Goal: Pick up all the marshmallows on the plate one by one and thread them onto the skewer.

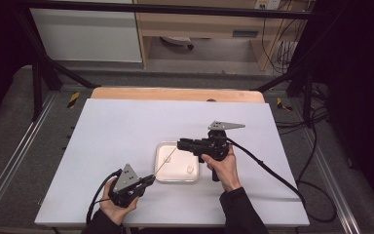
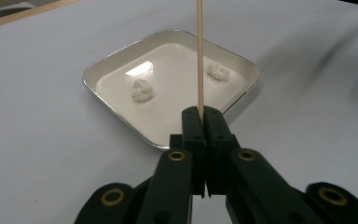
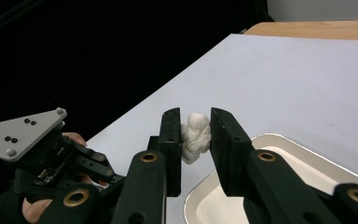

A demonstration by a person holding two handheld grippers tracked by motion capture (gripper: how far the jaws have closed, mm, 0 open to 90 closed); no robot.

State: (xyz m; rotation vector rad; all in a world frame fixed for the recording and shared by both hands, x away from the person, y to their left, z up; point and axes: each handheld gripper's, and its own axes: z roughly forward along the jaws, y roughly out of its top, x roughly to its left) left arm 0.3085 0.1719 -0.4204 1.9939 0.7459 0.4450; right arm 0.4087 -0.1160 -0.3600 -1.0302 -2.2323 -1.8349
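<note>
My left gripper [image 2: 203,112] is shut on the lower end of a thin wooden skewer [image 2: 199,56]. In the high view the left gripper [image 1: 150,180] sits at the tray's near left corner, and the skewer [image 1: 165,162] slants up and to the right over the tray. Its tip ends close to my right gripper [image 1: 180,144], which hangs level above the tray's far edge. In the right gripper view the right gripper [image 3: 195,115] is shut on a white lumpy piece [image 3: 196,137]. The shallow square white tray [image 2: 102,70] holds two more white lumps [image 2: 141,90] [image 2: 218,71].
The tray [image 1: 177,180] lies at the middle of a white table top [image 1: 112,131], with a wooden strip [image 1: 175,94] along the far edge. Black cables trail from both grippers. In the right gripper view the left gripper's body with its grey plate [image 3: 18,133] shows at lower left.
</note>
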